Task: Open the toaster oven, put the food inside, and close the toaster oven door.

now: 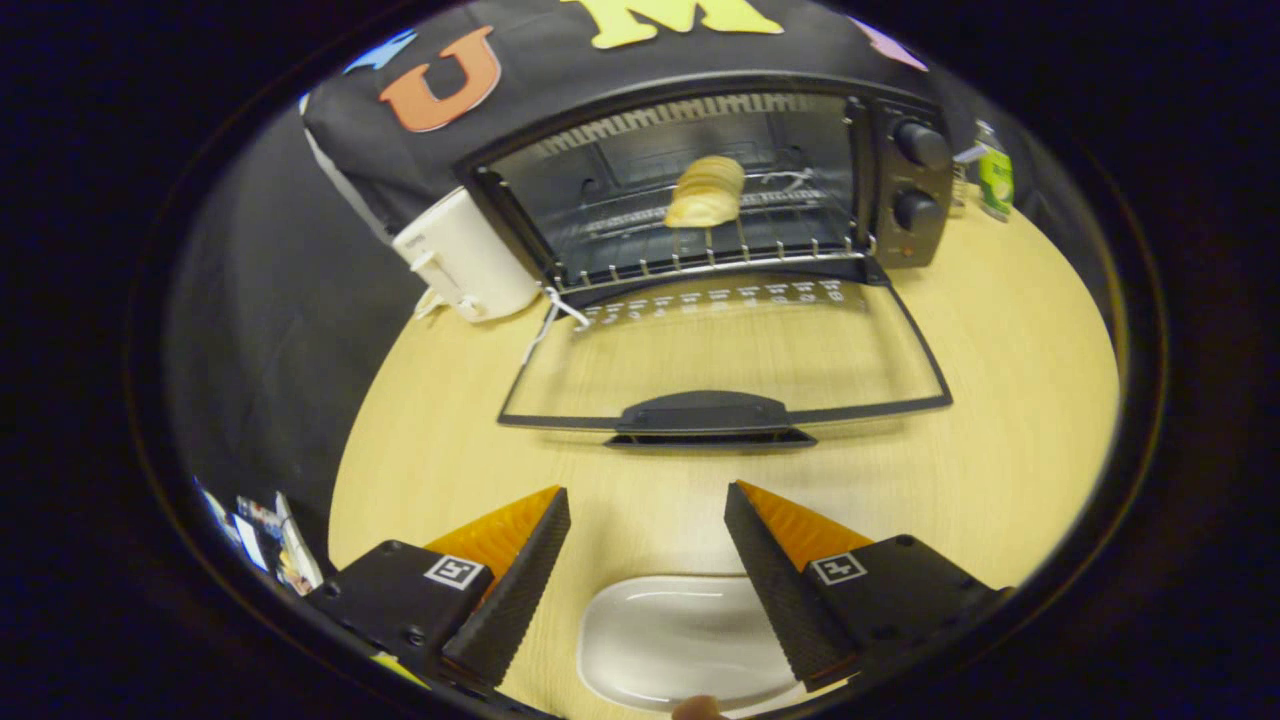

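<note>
A pale wooden tabletop [1000, 400] carries a black toaster oven [720, 180] standing wide open beyond the gripper [647, 535], its cavity facing the camera. The food [706, 190], a pale ridged pastry-like piece, already sits on the wire rack [700, 250] inside. The glass door [725, 350] lies folded flat toward the fingers, hinged along the oven's front and stretching out over the wood, with its long edge running crosswise to the line of approach. The door handle [703, 412] rides the near edge, straight ahead of the fingers and roughly centred on the gap between them, though still apart from the tips. The fingers stand apart and hold nothing. A white dish [670, 640] rests low between them, bare. A white appliance [465, 255] stands beside the oven. By the look of things only the closing remains, and that calls for a forward reach to get beneath or onto the handle and swing it up.
</note>
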The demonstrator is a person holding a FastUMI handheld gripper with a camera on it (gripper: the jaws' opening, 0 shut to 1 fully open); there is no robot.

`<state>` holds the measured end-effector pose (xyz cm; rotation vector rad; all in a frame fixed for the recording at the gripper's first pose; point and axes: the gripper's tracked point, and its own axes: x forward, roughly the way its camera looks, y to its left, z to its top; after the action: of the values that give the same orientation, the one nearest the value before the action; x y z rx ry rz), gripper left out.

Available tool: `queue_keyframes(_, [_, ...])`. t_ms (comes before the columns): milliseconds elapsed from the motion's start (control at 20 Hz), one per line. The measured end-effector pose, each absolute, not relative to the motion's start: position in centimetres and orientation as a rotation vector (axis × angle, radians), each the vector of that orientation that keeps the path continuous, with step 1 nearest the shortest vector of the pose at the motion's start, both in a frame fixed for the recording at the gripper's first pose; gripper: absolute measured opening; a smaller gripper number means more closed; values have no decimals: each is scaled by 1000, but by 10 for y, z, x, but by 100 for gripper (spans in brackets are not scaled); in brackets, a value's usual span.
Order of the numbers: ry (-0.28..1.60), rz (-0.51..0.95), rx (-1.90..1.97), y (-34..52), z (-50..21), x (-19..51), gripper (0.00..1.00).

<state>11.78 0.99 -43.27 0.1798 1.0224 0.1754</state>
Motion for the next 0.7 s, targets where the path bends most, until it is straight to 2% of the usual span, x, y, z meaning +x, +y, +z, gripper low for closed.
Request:
queue_keyframes(200, [958,95,77,-2,-435,129,100])
queue_keyframes(700, [954,-6,29,5,-445,136,100])
